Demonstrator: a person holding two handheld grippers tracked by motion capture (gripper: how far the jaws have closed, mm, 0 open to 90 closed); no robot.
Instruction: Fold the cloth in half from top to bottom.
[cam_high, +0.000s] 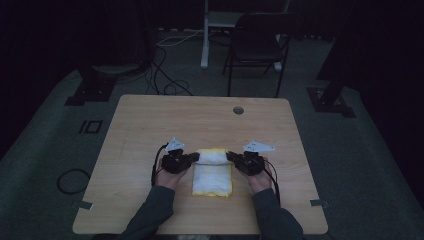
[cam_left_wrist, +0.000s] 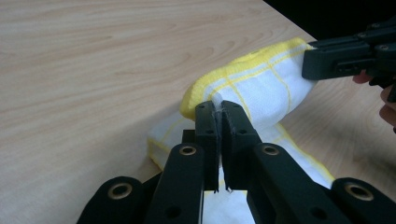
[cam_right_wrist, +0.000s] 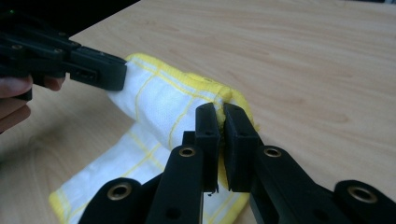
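Note:
A white cloth with yellow edging and yellow grid lines (cam_high: 212, 175) lies on the wooden table, near its front edge. Its far end is lifted and curls over the flat part. My left gripper (cam_high: 196, 158) is shut on the cloth's left far corner (cam_left_wrist: 218, 100). My right gripper (cam_high: 230, 156) is shut on the right far corner (cam_right_wrist: 219, 100). In the left gripper view the other gripper (cam_left_wrist: 327, 58) pinches the cloth (cam_left_wrist: 261, 88) at the upper right. In the right gripper view the other gripper (cam_right_wrist: 100, 70) holds the cloth (cam_right_wrist: 159, 100) at the upper left.
The table (cam_high: 200, 120) has a round cable hole (cam_high: 238, 110) near its far edge. A dark folding chair (cam_high: 257, 42) and a white stand (cam_high: 205, 35) sit beyond the table. Cables run across the grey floor (cam_high: 165, 80).

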